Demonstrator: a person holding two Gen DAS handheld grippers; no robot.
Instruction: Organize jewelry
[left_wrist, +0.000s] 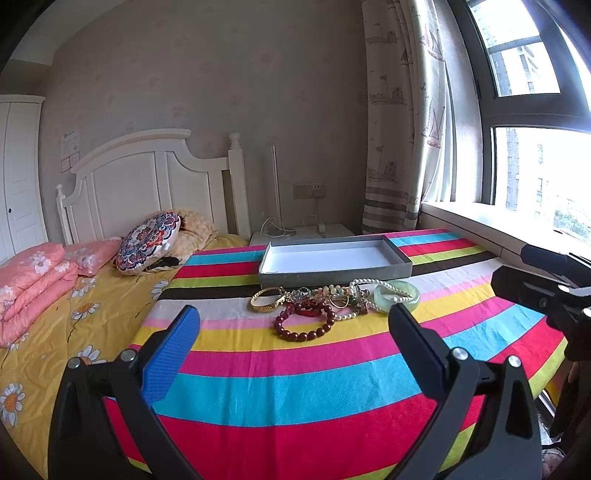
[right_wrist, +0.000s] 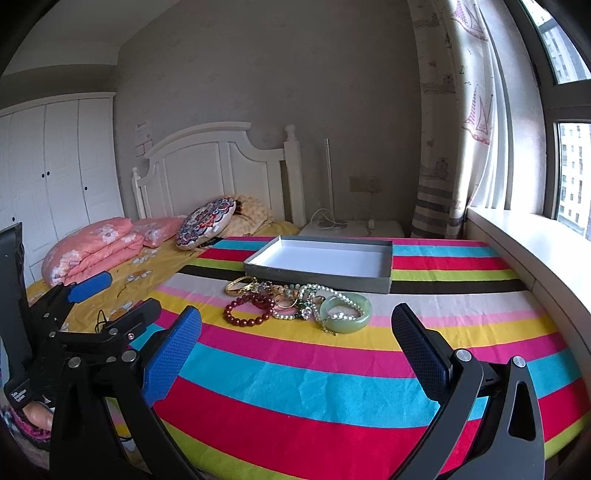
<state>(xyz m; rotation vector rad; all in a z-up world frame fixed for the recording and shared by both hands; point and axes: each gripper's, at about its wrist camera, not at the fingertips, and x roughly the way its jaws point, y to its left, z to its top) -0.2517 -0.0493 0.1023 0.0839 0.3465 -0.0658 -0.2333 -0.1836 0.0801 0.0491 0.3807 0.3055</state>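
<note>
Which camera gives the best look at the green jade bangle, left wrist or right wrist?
The right wrist view. There the green jade bangle lies nearest the camera at the pile's front, whole ring visible, pearl strand draped across it. In the left wrist view it sits farther off, partly hidden by that gripper's right finger.

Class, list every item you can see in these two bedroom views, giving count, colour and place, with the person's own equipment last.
Shallow grey cardboard box: one, white inside, empty, on striped cloth.
Striped multicolour cloth: one, spread over the bed.
Dark red beaded bracelet: one, nearest edge of jewelry pile.
Pale green jade bangle: one, right of pile.
White pearl strand: one, draped across the bangle.
Gold bangle: one, left of pile.
Round patterned cushion: one, near headboard.
Folded pink floral quilt: one, on yellow sheet.
White headboard: one, against wall.
Left gripper: open.
Right gripper: open.
</note>
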